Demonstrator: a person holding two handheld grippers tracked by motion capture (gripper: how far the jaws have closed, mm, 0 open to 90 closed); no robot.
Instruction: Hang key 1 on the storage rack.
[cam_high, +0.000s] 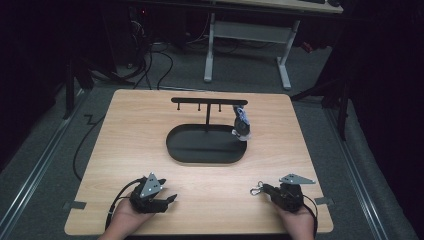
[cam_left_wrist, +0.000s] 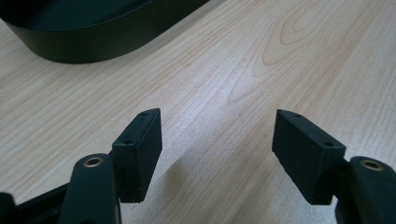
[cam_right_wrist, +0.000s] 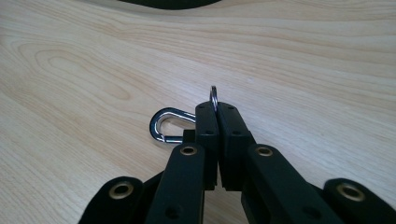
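A: The room is dark, and a pale wooden table (cam_high: 150, 125) sits in the middle. What are you doing there?

B: I am holding a shiny key clip (cam_right_wrist: 169, 125). My right gripper (cam_high: 263, 189) is squeezed tight on its little ring, and the silver hook sticks out at about nine o'clock from my jaws. It is near the table's front edge, at about five o'clock from the black tray (cam_high: 175, 145).

A: And your other one?

B: My left gripper (cam_left_wrist: 217, 149) rests at about seven o'clock from the tray. Its jaws are wide apart with nothing between them, just bare wood.

A: What is that stand for?

B: The black rack (cam_high: 209, 101) rises out of the tray and has small pegs under its bar. One keychain (cam_high: 242, 125) already hangs at the right end. I think I have just picked mine up.

A: What comes next?

B: I guess I must lift it toward twelve o'clock and hang it on a free peg. I need to keep a tight hold and aim well.
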